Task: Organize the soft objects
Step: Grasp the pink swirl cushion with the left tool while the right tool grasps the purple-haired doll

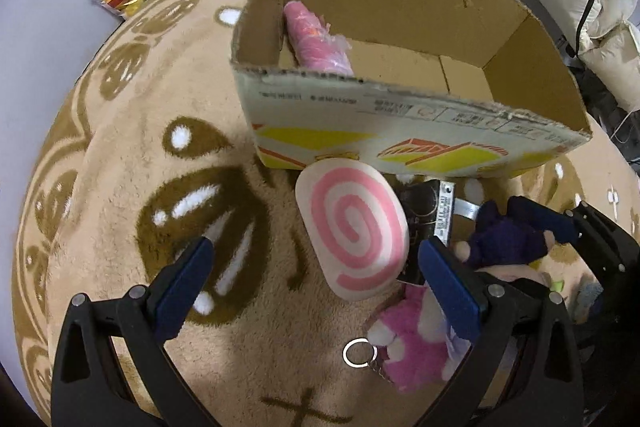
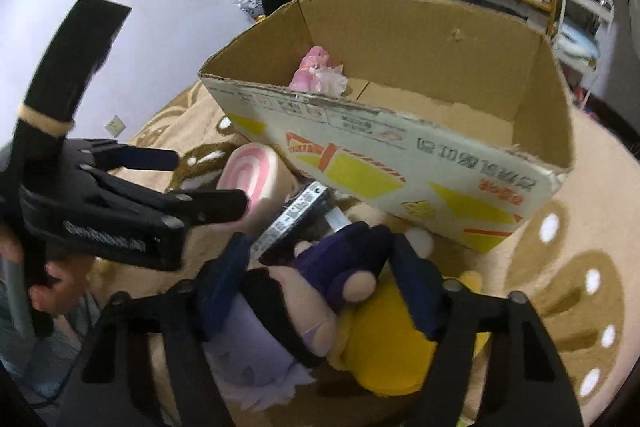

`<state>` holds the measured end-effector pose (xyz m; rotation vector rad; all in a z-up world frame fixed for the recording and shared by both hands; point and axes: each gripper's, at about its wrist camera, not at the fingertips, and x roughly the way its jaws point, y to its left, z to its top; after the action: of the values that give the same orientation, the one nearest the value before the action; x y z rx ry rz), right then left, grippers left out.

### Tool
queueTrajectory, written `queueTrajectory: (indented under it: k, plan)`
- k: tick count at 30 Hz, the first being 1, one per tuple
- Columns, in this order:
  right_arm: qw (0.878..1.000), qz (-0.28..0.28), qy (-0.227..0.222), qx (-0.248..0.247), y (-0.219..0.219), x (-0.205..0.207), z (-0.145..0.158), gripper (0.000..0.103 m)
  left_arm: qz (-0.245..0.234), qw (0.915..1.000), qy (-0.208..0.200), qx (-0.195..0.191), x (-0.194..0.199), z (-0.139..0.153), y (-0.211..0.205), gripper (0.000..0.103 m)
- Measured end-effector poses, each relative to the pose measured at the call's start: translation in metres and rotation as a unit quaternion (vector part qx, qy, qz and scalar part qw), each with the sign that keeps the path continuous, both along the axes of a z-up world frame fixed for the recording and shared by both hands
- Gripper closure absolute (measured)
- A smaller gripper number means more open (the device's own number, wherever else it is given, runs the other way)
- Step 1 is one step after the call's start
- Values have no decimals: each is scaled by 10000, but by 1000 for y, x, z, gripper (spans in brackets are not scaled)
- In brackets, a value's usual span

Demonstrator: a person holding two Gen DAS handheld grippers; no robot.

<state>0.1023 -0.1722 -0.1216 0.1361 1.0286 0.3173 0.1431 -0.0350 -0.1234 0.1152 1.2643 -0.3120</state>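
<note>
— Fingers of left gripper spread wide, flanking spiral cushion at frame centre, not touching. Right gripper spread around purple plush, lower centre, not yet pinching.

— Pick-up step, by the look. Cardboard box across upper frame, pink toy already inside.

— Next: advance, close gently, lift clear of near wall.

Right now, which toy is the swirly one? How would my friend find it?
Find the big cardboard box on the tan rug. Just in front of its printed side lies a cream oval cushion. Only it has a pink spiral; the plush toys beside it are fuzzy pink and purple.
</note>
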Motion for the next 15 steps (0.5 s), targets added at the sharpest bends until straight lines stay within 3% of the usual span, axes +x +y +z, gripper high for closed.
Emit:
queueTrajectory:
  k: [12, 15]
  plan:
    - [10000, 39, 58, 0, -2, -2, -1, 36, 133, 9997, 201, -82, 8, -20, -2, 2]
    - [10000, 17, 60, -38, -2, -2, -2, 36, 419, 9979, 475, -162, 15, -30, 2, 3]
